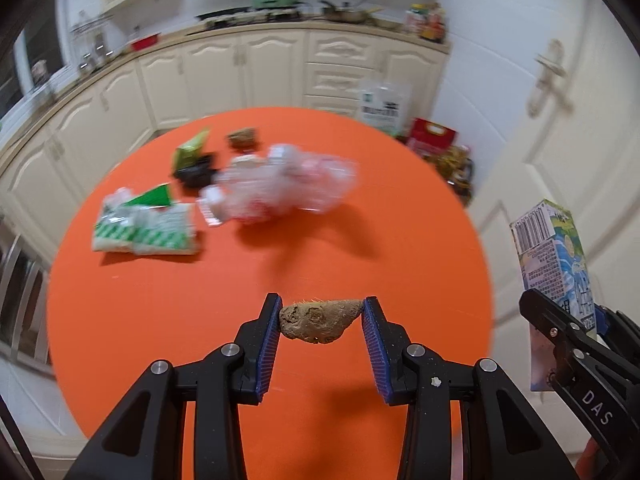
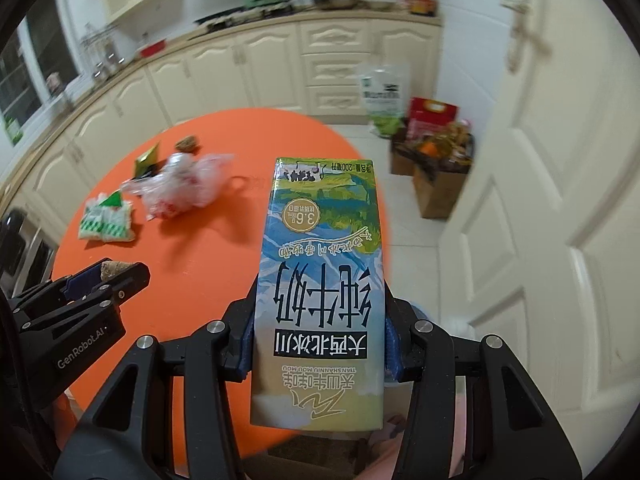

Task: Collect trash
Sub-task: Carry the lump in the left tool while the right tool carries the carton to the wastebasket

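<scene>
My left gripper [image 1: 322,320] is shut on a brown, lumpy scrap of food waste [image 1: 318,321], held above the round orange table [image 1: 360,248]. My right gripper [image 2: 320,320] is shut on a blue and green milk carton [image 2: 320,288], gripped upside down by its sides over the table's right edge. The same carton [image 1: 554,256] shows at the right of the left wrist view, and the left gripper [image 2: 108,276] with the brown scrap shows at the left of the right wrist view. Still on the table lie a crumpled clear plastic bag [image 1: 280,188], green and white wrappers [image 1: 148,224], a black item [image 1: 196,170] and a small brown piece [image 1: 243,137].
Cream kitchen cabinets [image 1: 240,72] curve behind the table, with pots on the counter. On the floor to the right stand a cardboard box of goods [image 2: 440,176], a red box [image 2: 434,114] and a plastic bag [image 2: 382,96]. A white door [image 2: 560,160] fills the right side.
</scene>
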A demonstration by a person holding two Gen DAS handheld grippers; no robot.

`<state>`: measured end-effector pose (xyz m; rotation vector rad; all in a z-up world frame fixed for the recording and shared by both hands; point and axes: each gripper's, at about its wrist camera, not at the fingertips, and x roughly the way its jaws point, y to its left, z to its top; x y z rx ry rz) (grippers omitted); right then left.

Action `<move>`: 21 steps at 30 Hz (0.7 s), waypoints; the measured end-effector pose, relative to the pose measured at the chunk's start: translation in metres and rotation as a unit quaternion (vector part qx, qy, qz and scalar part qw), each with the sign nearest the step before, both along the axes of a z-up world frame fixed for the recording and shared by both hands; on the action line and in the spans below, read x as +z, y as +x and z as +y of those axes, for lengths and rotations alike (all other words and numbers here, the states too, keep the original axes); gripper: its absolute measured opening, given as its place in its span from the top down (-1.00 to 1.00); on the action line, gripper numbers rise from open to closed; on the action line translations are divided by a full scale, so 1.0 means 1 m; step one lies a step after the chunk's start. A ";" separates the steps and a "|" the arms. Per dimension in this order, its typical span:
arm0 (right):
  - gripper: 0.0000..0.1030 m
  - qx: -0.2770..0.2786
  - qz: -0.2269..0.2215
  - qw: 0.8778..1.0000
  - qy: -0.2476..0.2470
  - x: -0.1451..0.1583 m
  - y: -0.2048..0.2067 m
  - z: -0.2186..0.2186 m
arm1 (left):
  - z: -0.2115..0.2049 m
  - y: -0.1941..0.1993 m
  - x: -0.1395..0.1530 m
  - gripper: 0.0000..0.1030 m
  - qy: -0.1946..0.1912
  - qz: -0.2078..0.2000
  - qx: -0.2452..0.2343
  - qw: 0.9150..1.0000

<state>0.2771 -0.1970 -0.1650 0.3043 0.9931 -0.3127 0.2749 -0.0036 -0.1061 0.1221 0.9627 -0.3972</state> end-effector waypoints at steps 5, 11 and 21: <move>0.11 -0.051 -0.002 0.999 -0.003 0.005 -0.043 -0.036 | -0.042 -0.027 0.003 0.29 0.003 0.000 -0.054 0.999; 0.11 -0.106 0.013 0.994 -0.007 -0.002 -0.086 -0.076 | -0.099 -0.046 -0.013 0.29 0.010 0.013 -0.117 0.993; 0.11 -0.162 0.041 0.986 -0.005 -0.020 -0.119 -0.123 | -0.177 -0.038 -0.036 0.28 0.038 0.036 -0.177 0.983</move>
